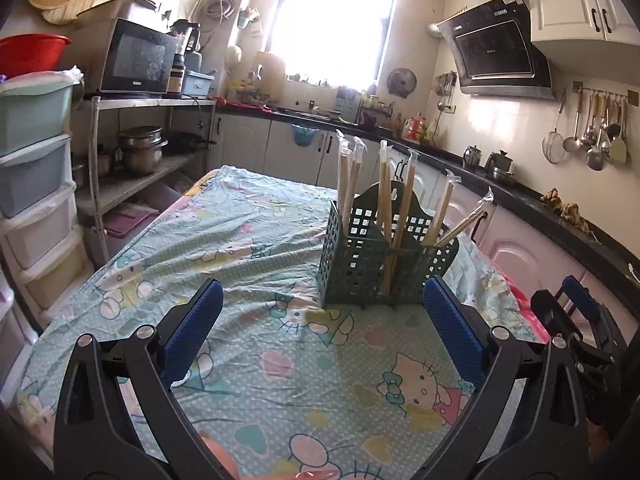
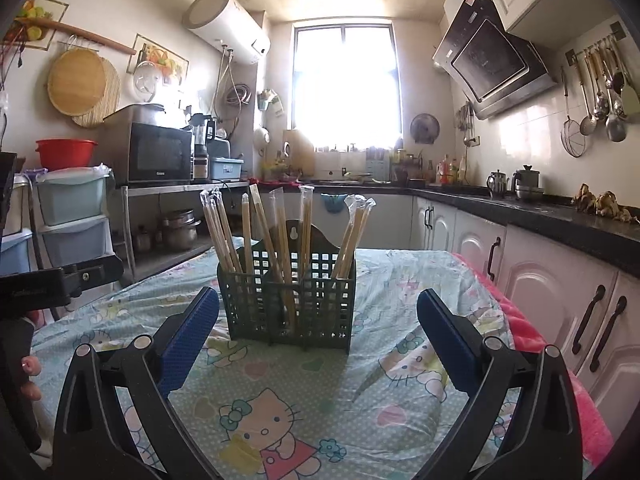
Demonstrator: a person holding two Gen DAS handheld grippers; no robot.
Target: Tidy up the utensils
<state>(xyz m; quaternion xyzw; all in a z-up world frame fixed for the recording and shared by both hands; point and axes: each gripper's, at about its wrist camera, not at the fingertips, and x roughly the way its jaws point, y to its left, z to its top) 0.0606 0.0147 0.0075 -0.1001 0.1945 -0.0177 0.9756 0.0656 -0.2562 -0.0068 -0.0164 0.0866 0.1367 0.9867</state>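
Observation:
A dark green perforated utensil holder (image 1: 360, 268) stands upright on the table with the cartoon-cat cloth (image 1: 256, 248). Several wrapped chopstick pairs (image 1: 402, 204) stand in its compartments, leaning outward. My left gripper (image 1: 324, 332) is open and empty, a short way in front of the holder. In the right wrist view the same holder (image 2: 320, 312) with the chopsticks (image 2: 248, 224) stands just ahead of my right gripper (image 2: 318, 340), which is open and empty. The right gripper's body shows at the right edge of the left wrist view (image 1: 576, 320).
A metal shelf rack with a microwave (image 1: 132, 60) and pots stands left of the table, beside stacked plastic drawers (image 1: 36, 184). A black countertop (image 2: 560, 216) with white cabinets runs along the right, close to the table's right edge. Ladles hang on the wall (image 1: 596, 136).

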